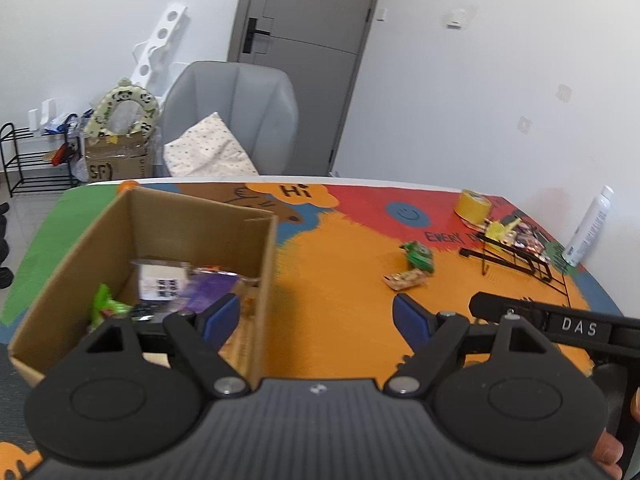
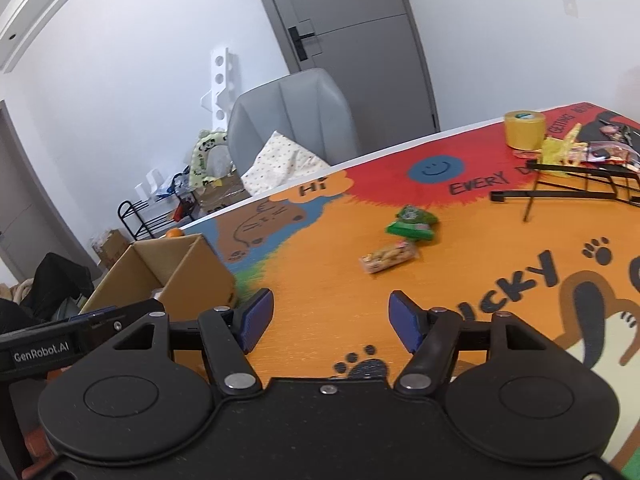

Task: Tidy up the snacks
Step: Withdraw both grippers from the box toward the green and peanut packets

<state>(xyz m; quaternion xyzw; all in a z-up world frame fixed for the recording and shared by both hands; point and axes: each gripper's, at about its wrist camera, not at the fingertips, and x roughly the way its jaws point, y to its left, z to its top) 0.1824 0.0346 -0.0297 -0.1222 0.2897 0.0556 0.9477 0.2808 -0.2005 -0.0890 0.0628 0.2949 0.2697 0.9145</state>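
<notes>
Starting at the left, one open cardboard box (image 1: 192, 216) stands on the table, its brown corrugated walls plain and its flaps cut away. Inside lie several soft snack packets: one bright green (image 1: 105, 307), one purple (image 1: 208, 289), one white with black print (image 1: 162, 280), and others too blurred to count. The left gripper (image 1: 316, 316) hangs over the box's right wall, its two blue-padded black fingers spread wide, one pad above the box interior and one above the table, with nothing between them.

One glossy table mat (image 1: 340, 280) covers the top, printed in flat orange, red, blue and green with cartoon lettering and paw prints. The right gripper (image 2: 331, 322) hovers over the orange part, its two blue pads well apart and empty; no earlier view shows them, so only that gap can be told.

Two snack packets lie loose near the middle of the mat: one crinkled green bag (image 2: 412, 222) and, just beside it toward the camera, one clear oblong pack of pale biscuits (image 2: 388, 258).

Further right stand one squat yellow tape roll (image 2: 524, 130), one thin black wire rack (image 2: 576, 184), a small heap of bright wrapped snacks (image 2: 596, 152) behind it, and one tall white plastic bottle (image 1: 592, 226).
</notes>
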